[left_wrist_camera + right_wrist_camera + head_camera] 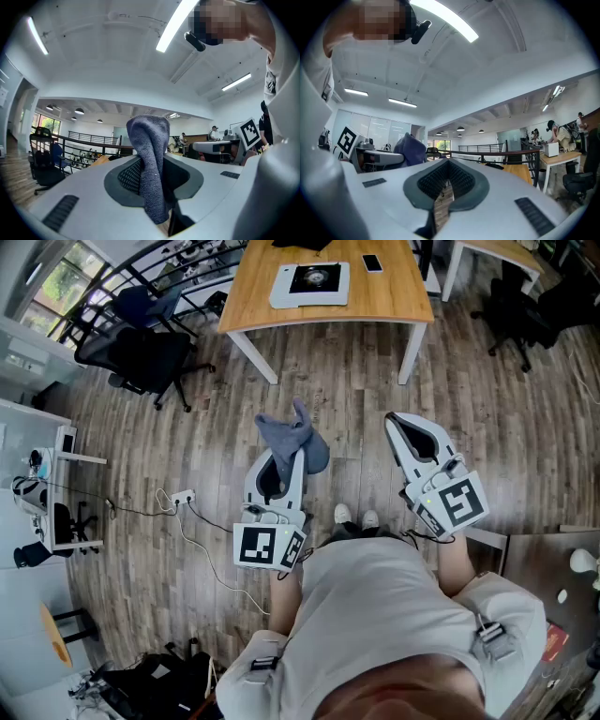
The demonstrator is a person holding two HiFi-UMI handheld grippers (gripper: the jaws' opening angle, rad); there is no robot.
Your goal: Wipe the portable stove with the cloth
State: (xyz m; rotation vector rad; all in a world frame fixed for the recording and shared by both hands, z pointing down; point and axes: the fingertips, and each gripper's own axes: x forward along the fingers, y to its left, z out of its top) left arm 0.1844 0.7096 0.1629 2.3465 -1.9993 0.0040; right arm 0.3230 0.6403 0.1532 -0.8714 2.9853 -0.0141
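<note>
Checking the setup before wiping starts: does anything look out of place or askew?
Only a white power strip and its cable, lying loose across the floor left of the person's shoes. The portable stove sits flat on the table.

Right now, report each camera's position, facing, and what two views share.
Head view: head-mounted, steeply down at floor, table, stove; shows torso, shoes, grippers.
Left gripper view: on the left gripper, level; jaws clamp the cloth; shirt at right.
Right gripper view: on the right gripper, level; jaws shut, empty; shirt at left.
Shared: both gripper views show the cloth.
</note>
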